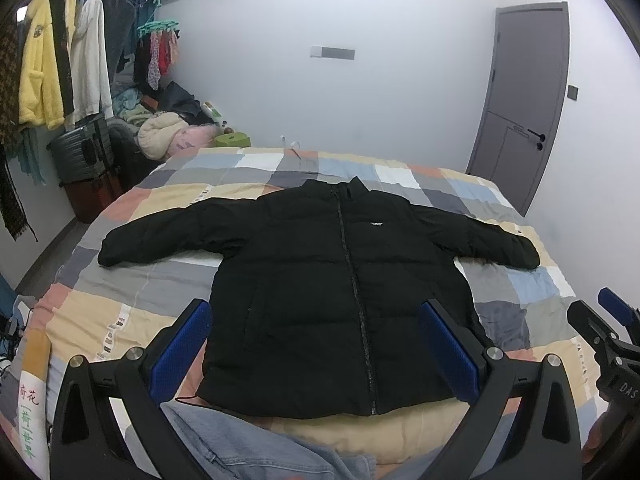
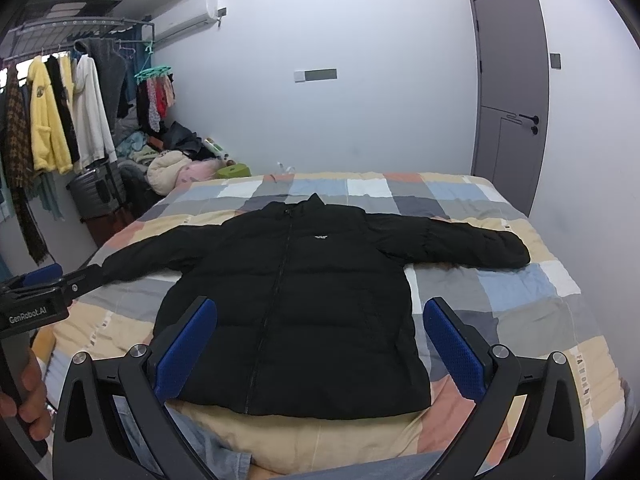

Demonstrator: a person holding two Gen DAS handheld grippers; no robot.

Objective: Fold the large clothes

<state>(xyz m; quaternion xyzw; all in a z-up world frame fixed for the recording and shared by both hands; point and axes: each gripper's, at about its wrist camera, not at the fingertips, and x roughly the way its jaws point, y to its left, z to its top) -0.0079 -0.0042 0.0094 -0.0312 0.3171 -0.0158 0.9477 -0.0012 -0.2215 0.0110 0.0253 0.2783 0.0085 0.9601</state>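
- A black puffer jacket [image 1: 320, 280] lies front-up and zipped in the middle of the bed [image 1: 132, 292], collar toward the far wall, hem toward the cameras, both sleeves spread out to the sides.
- A small white label [image 2: 320, 237] sits on its chest beside the zipper.
- The left gripper [image 1: 316, 344] hovers above the hem with its blue-padded fingers [image 1: 182, 352] spread wide, holding nothing; the right wrist view shows it at the left edge, gripped by a hand [image 2: 30, 404].
- The right gripper [image 2: 320, 344] hangs likewise over the hem, fingers apart and empty.
- The bed wears a checked quilt of grey, peach, blue and cream.
- Denim [image 1: 248, 448] shows at the near edge, under the grippers.
- Left of the bed stand a clothes rack [image 2: 60, 112], a suitcase [image 1: 80, 152] and a heap of clothes; a grey door [image 2: 512, 92] is on the right.
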